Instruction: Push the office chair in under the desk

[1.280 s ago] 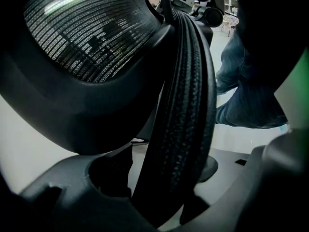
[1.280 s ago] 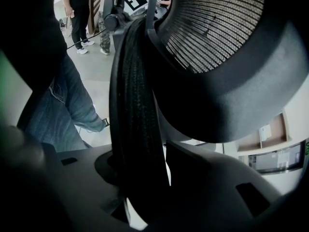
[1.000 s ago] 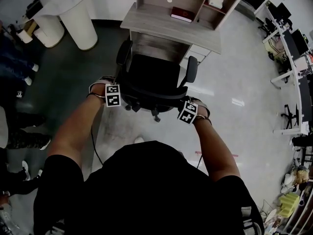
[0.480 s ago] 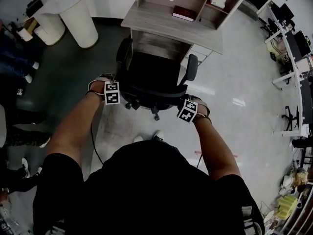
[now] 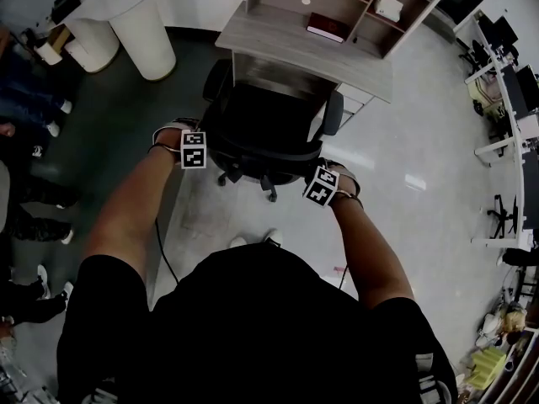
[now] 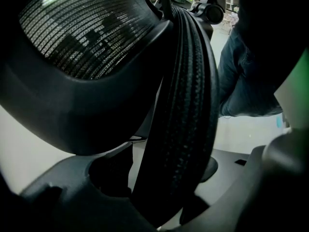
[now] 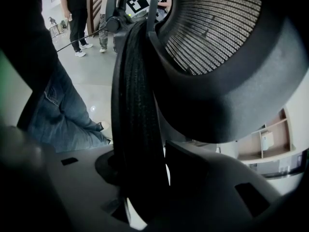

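Observation:
The black office chair point(image 5: 263, 124) faces the grey desk point(image 5: 295, 53), its seat front at the desktop's edge. Both grippers clamp the top of its mesh backrest point(image 5: 261, 160). My left gripper point(image 5: 200, 148) is at the backrest's left corner, and the ribbed rim point(image 6: 186, 105) runs between the jaws of this gripper point(image 6: 169, 197). My right gripper point(image 5: 318, 183) holds the right corner, where the rim point(image 7: 135, 105) fills most of the gap in that gripper point(image 7: 140, 192). Both point steeply down.
A shelf unit with a red book point(image 5: 324, 28) stands on the desk. A white round pedestal point(image 5: 139, 23) is at the back left. People's legs point(image 5: 25, 141) stand at the left. Desks with monitors point(image 5: 514, 82) line the right. A cable point(image 5: 160, 242) lies on the floor.
The chair has rolled forward toward the desk with both grippers on its backrest. Its armrests now reach the desktop's edge.

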### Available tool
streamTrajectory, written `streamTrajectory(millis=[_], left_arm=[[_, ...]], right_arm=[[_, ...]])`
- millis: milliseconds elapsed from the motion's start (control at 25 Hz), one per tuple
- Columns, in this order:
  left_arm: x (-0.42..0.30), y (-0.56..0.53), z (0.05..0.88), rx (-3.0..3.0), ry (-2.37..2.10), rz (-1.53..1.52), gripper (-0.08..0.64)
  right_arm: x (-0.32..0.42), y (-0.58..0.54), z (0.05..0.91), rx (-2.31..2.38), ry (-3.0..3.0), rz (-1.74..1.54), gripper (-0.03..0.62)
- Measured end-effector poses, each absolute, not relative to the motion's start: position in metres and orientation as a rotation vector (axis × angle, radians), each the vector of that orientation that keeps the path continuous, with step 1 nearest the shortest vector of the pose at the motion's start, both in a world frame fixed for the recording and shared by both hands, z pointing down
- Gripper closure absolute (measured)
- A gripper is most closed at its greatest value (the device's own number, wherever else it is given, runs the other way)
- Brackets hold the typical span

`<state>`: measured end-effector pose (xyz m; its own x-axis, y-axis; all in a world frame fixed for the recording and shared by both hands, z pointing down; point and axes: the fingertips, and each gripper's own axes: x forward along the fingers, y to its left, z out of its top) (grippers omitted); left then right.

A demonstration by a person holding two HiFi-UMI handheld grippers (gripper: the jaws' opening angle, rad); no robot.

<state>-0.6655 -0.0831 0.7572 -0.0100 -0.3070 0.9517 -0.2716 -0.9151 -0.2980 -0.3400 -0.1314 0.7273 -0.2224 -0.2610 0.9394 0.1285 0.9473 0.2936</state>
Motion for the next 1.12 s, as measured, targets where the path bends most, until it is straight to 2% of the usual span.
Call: streamTrajectory(millis=[480, 1120], left_arm=[[-0.693, -0.137, 0.756, -2.193, 0.629, -2.112, 0.264], [-0.685, -0.176, 0.755, -2.202, 0.655, -2.052, 0.265]], right_arm=[[-0.367, -0.183, 0.727, 0.111, -1.755, -0.351, 0.411], [-0.363, -0.218, 0.726, 0.135, -1.767, -0.359, 0.413]])
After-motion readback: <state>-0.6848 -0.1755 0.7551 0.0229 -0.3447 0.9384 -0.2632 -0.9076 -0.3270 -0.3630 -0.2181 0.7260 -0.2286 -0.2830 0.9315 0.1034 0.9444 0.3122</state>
